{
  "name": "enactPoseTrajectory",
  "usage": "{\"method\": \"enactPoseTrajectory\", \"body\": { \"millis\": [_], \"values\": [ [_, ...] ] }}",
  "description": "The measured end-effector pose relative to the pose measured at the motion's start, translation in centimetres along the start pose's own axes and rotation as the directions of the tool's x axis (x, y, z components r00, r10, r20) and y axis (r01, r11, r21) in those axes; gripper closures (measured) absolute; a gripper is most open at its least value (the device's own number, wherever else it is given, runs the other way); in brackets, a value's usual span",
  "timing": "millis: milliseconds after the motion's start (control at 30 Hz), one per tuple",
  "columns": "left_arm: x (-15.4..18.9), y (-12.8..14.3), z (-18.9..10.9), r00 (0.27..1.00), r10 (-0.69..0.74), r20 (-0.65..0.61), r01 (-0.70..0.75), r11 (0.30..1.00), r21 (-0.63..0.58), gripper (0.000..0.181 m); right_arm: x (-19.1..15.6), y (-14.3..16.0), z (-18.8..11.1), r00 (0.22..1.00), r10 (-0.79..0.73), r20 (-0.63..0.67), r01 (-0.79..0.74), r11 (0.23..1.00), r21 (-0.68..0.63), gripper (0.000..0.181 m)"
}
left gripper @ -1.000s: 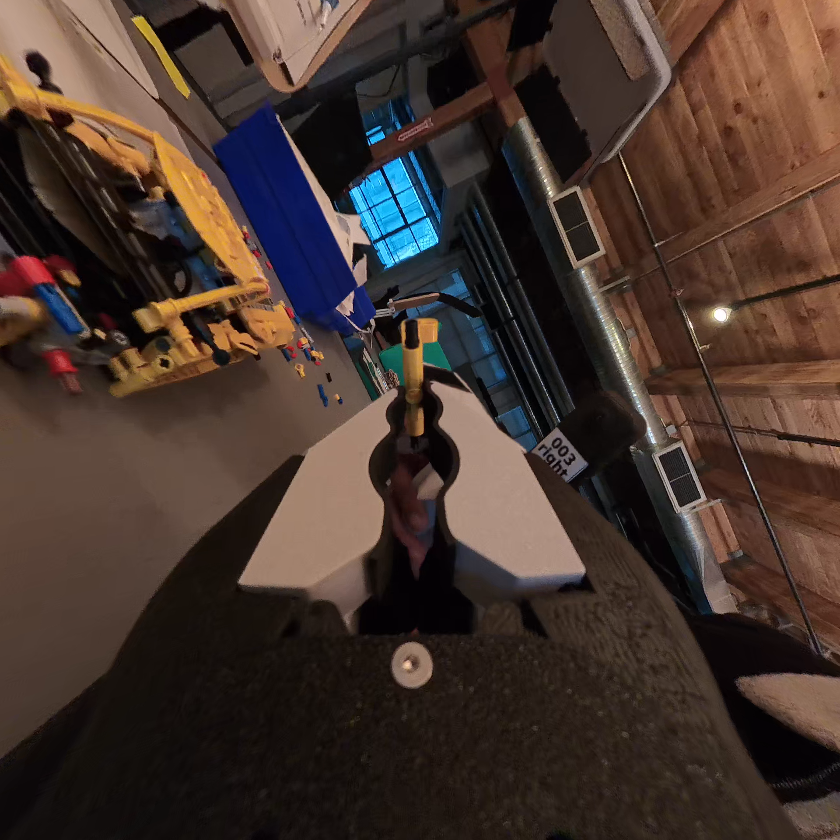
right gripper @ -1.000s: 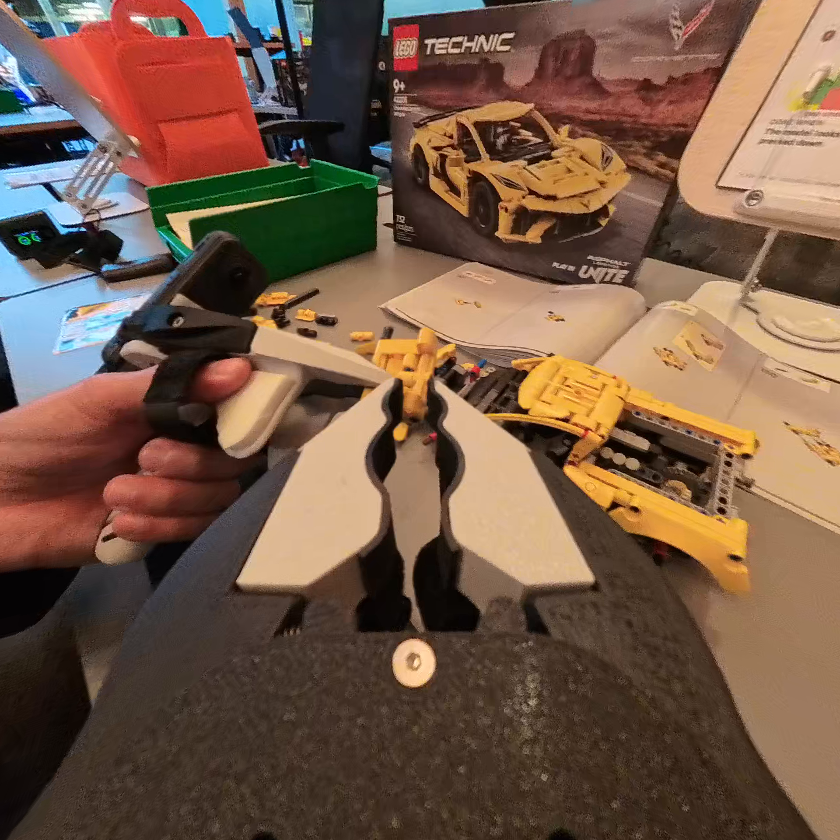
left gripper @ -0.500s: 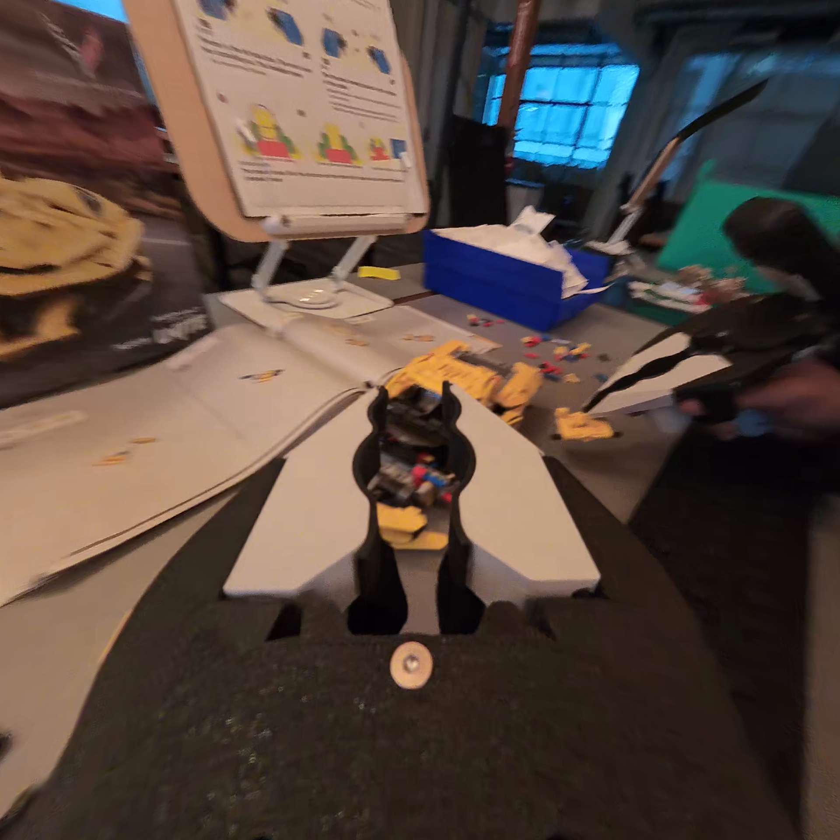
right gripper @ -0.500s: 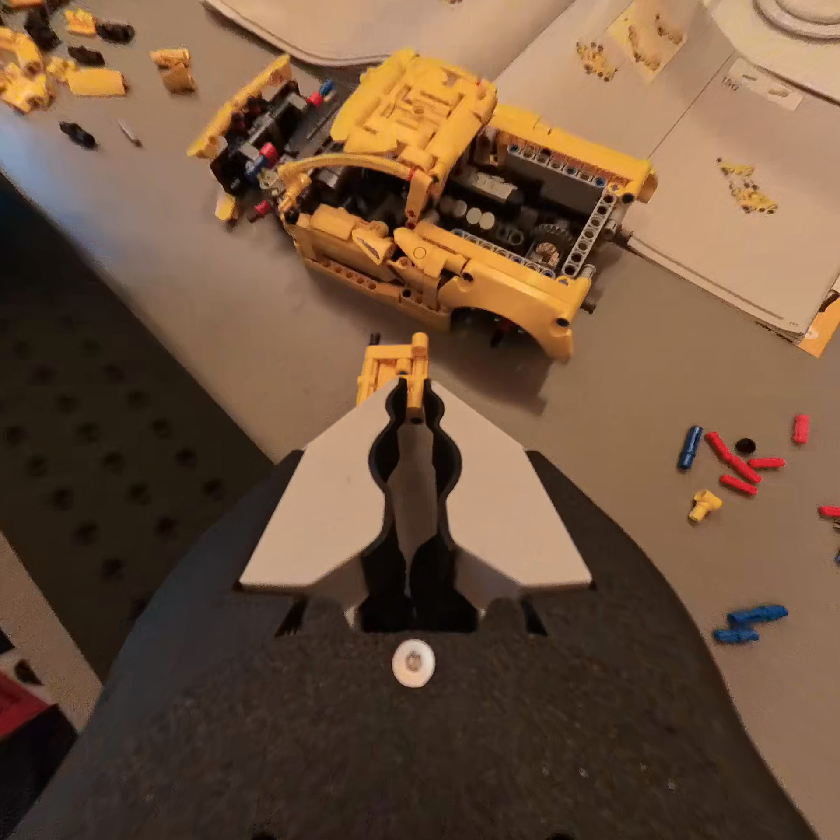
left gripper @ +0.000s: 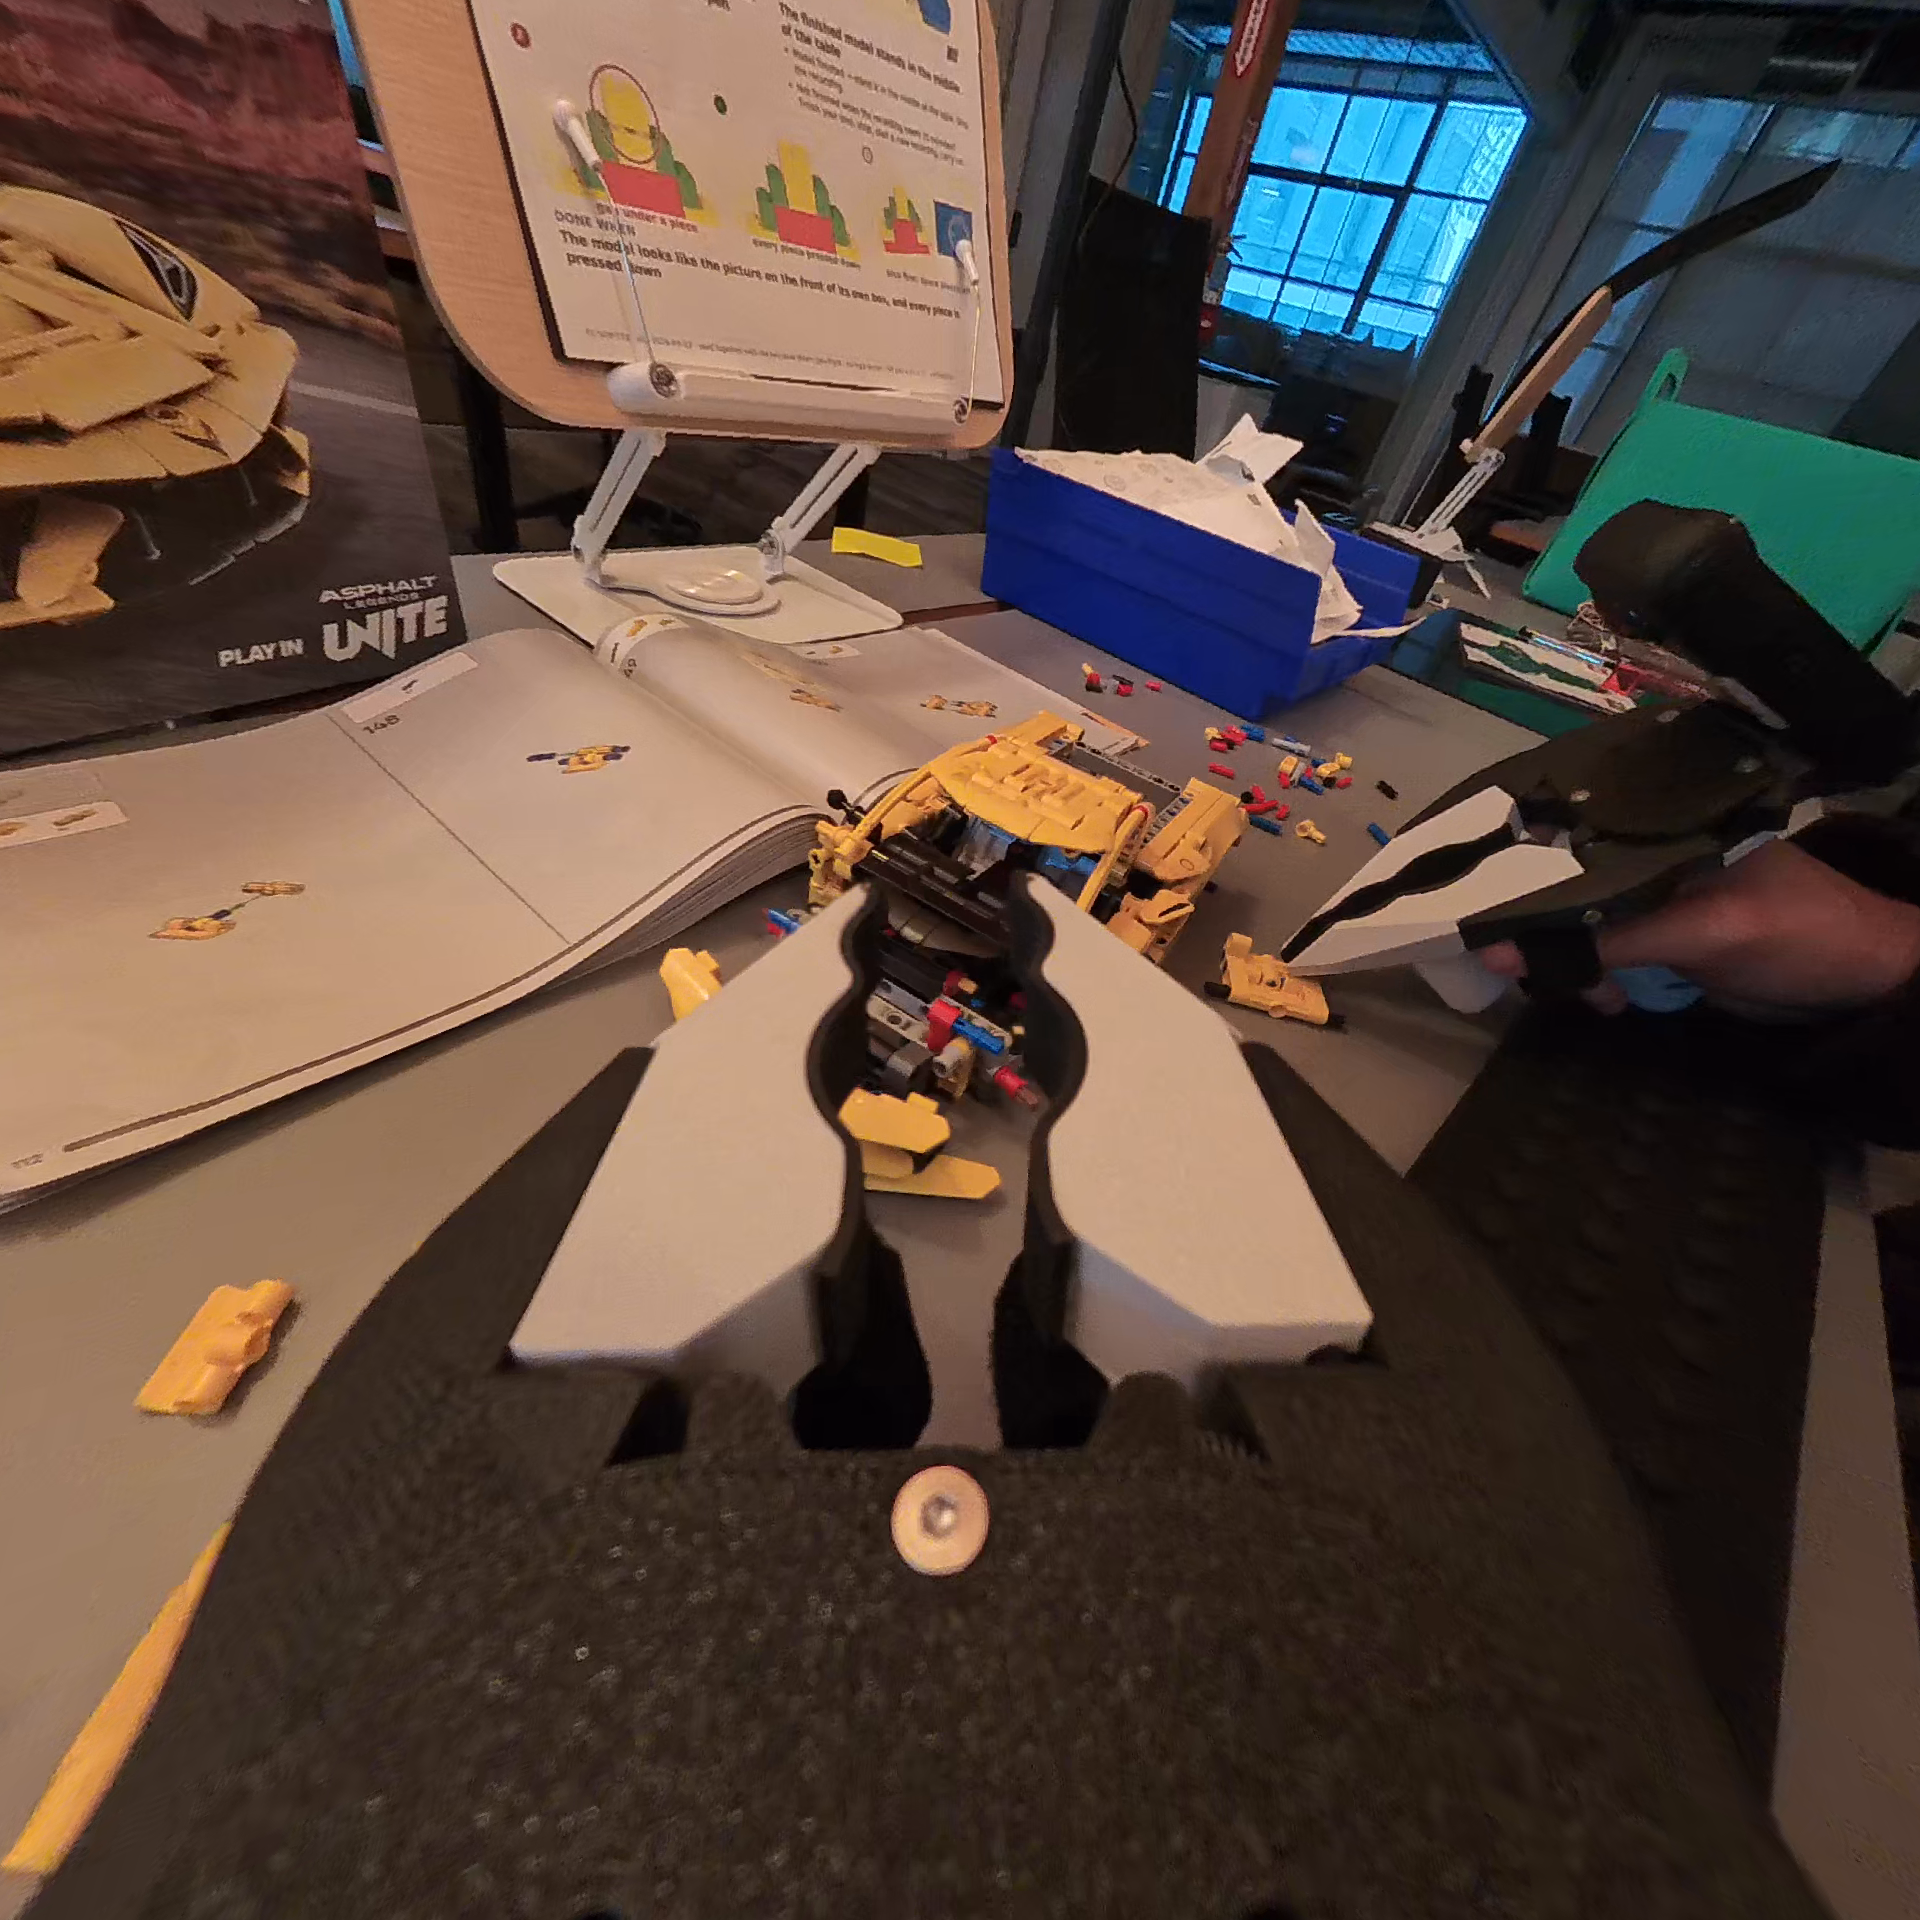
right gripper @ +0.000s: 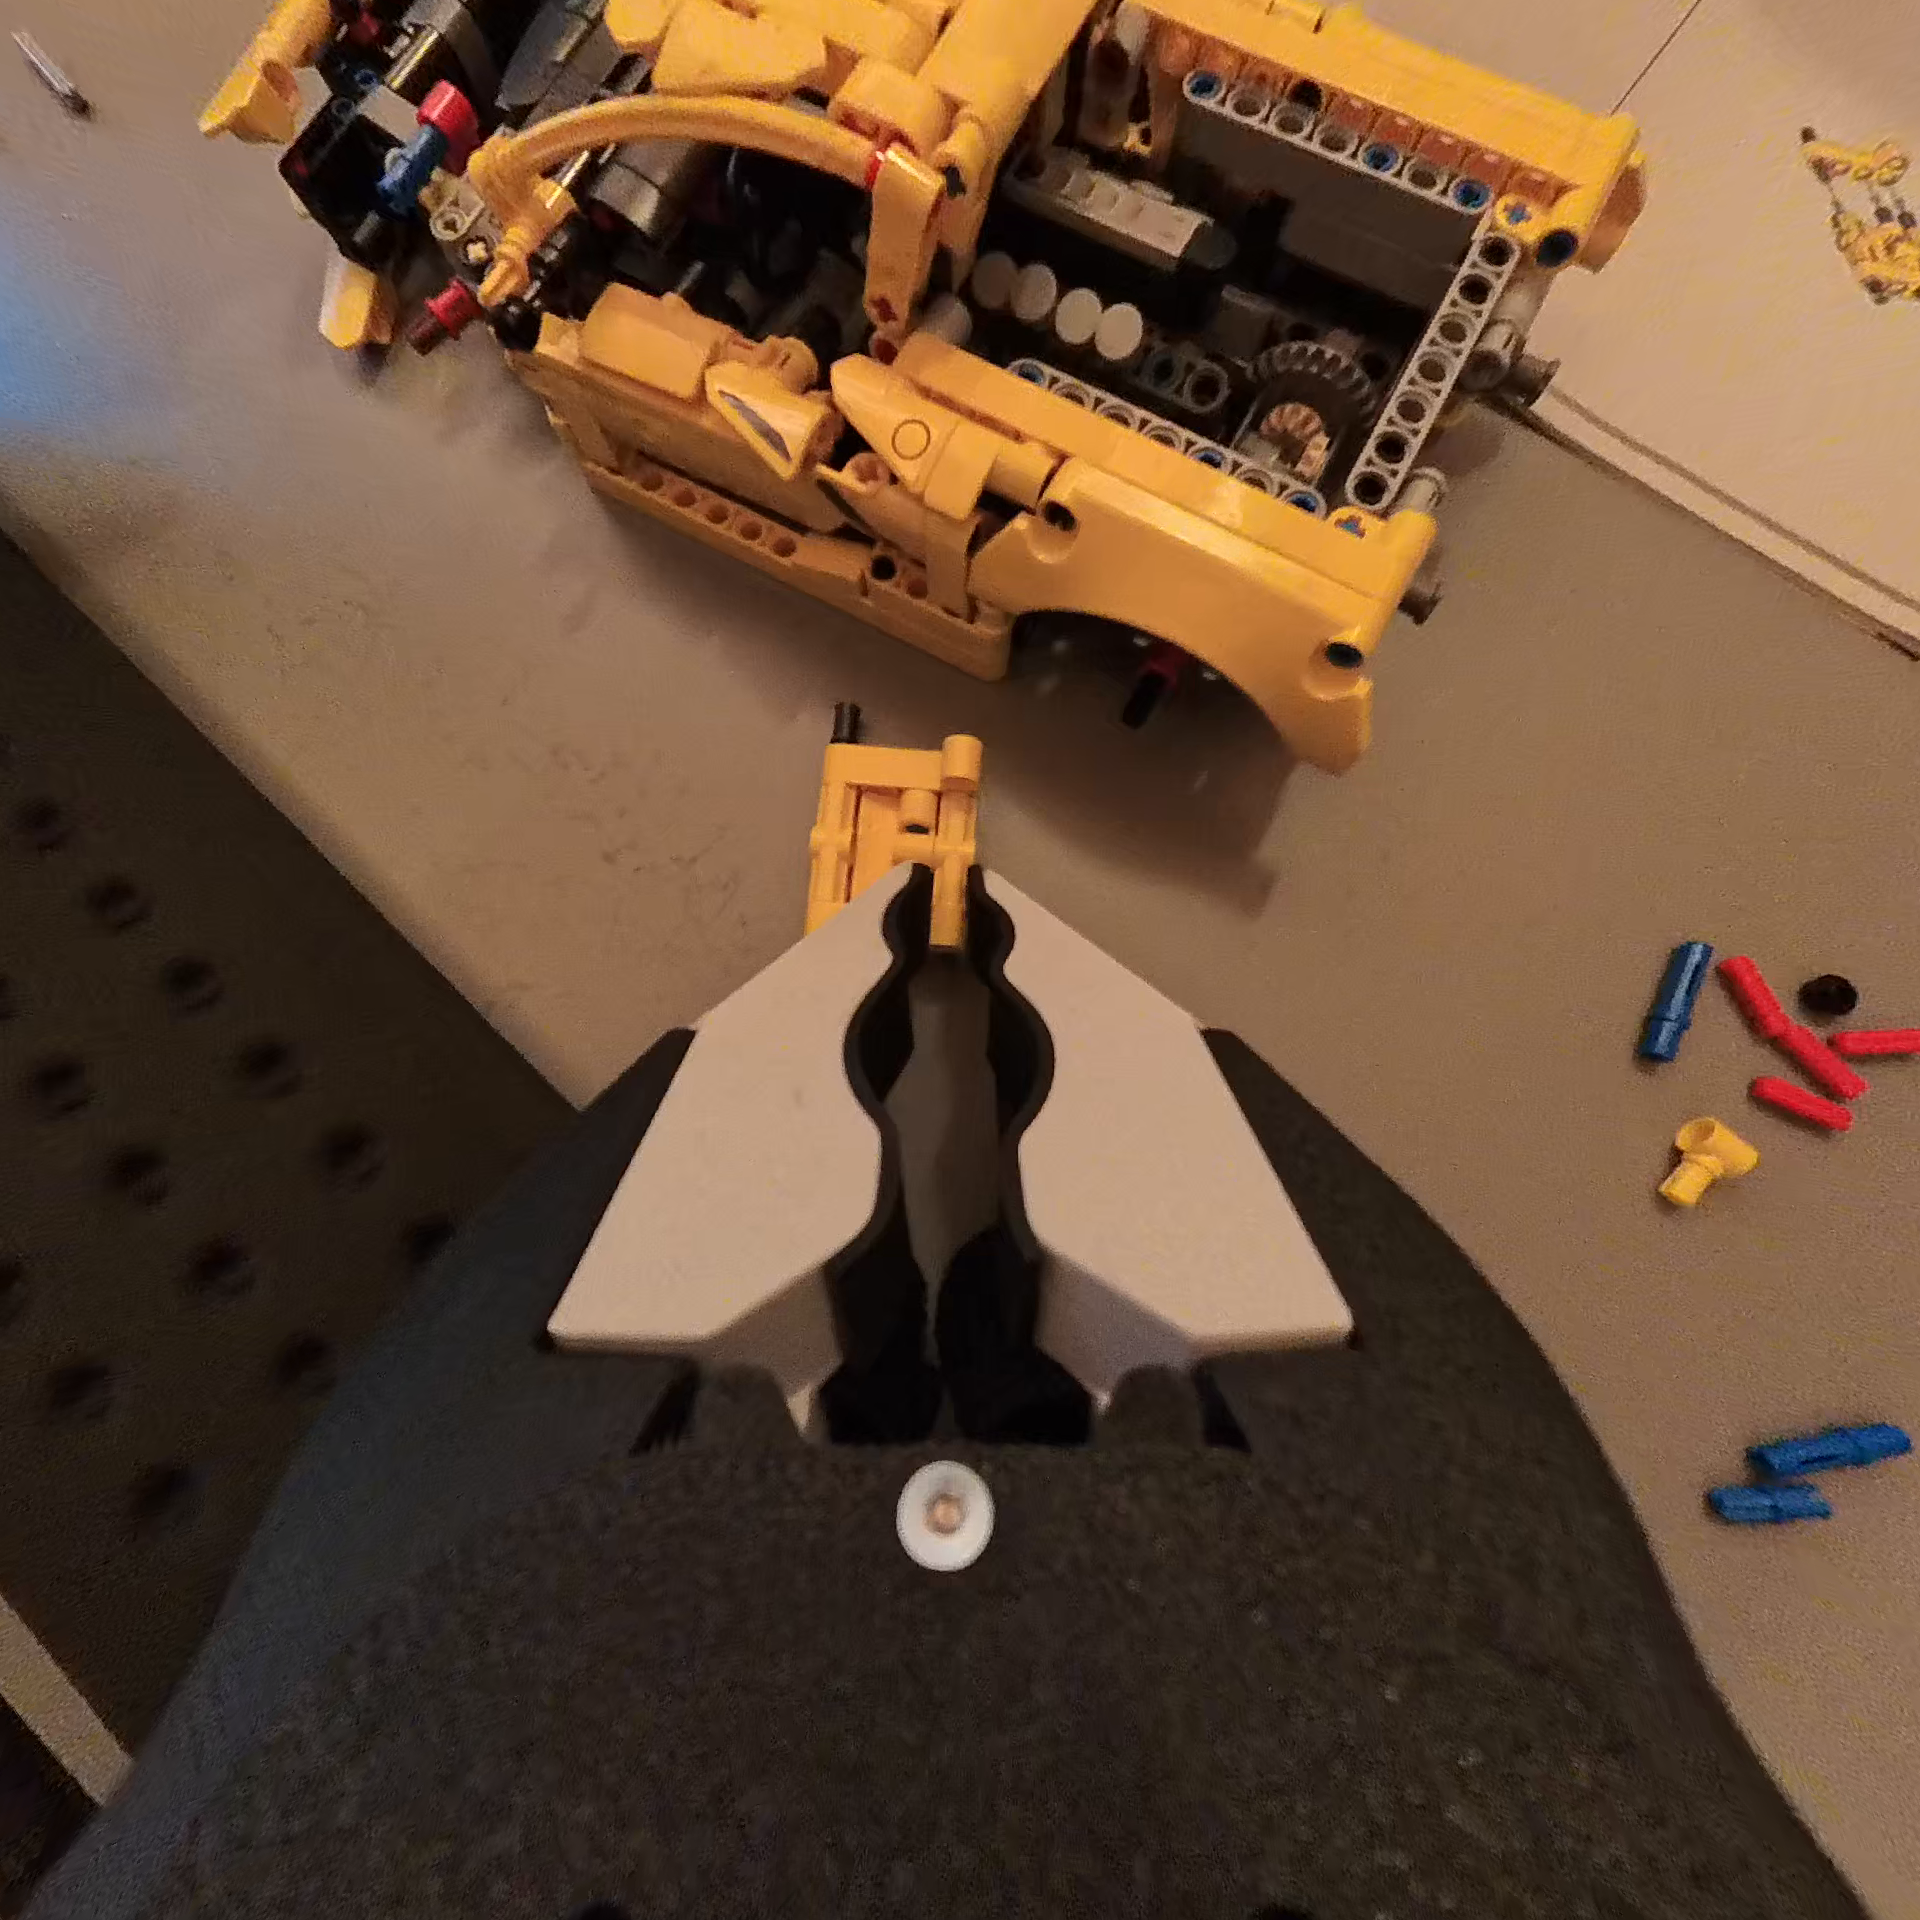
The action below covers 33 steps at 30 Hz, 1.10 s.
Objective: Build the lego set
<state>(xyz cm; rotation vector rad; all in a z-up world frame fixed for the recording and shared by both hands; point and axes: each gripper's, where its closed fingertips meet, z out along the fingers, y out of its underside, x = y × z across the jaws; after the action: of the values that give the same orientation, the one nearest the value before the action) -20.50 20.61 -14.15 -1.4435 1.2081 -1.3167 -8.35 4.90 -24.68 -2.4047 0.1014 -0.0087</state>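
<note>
The partly built yellow car (left gripper: 1039, 800) stands on the grey table (left gripper: 520, 1195); it also shows in the right wrist view (right gripper: 1039, 499). My left gripper (left gripper: 940, 891) is open and empty, pointed at the car's open front end, just short of it. My right gripper (right gripper: 940, 878) is shut on a small yellow sub-assembly (right gripper: 883, 810) and holds it low over the table, just in front of the car's side, apart from it. In the left wrist view the right gripper (left gripper: 1299, 951) is to the right of the car, with that yellow piece (left gripper: 1273, 982) at its tips.
An open instruction book (left gripper: 416, 831), the set's box (left gripper: 156, 364), a sheet stand (left gripper: 727, 208) and a blue bin (left gripper: 1174, 592) lie behind the car. Loose red, blue and yellow pins (right gripper: 1787, 1049) lie right of it. Yellow parts (left gripper: 213, 1345) lie near me. A dark perforated mat (right gripper: 156, 1039) borders the table.
My left gripper let go of the yellow piece, swung down from pointing upward and now faces the car, open. My right gripper carried the sub-assembly down beside the car and moved closer.
</note>
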Motion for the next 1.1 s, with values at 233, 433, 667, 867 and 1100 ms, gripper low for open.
{"method": "enactPoseTrajectory", "body": {
  "millis": [233, 433, 667, 867, 1100],
  "values": [
    [0.8, -3.5, 0.4, 0.991, -0.112, -0.071, 0.111, 0.994, -0.017, 0.159, 3.3, -3.3, -4.4, 0.999, 0.017, -0.032, -0.014, 0.994, 0.106, 0.163],
    [-0.1, -9.5, 9.1, 0.982, -0.005, -0.190, -0.061, 0.940, -0.337, 0.158, 12.1, -16.3, -9.5, 0.989, -0.050, -0.141, 0.077, 0.978, 0.196, 0.164],
    [-6.3, 1.4, 20.2, 0.986, -0.148, -0.079, 0.059, 0.745, -0.664, 0.177, 17.9, -8.8, 3.0, 0.861, 0.507, 0.050, -0.473, 0.833, -0.288, 0.127],
    [-7.8, 4.3, 21.4, 0.997, -0.047, -0.067, -0.008, 0.762, -0.647, 0.176, 19.4, -6.3, 1.5, 0.775, 0.628, 0.070, -0.596, 0.764, -0.247, 0.131],
    [-7.9, 4.5, 21.6, 0.997, -0.014, -0.077, -0.037, 0.779, -0.626, 0.176, 19.6, -5.6, 1.0, 0.789, 0.613, 0.019, -0.591, 0.768, -0.246, 0.134]
  ]
}}
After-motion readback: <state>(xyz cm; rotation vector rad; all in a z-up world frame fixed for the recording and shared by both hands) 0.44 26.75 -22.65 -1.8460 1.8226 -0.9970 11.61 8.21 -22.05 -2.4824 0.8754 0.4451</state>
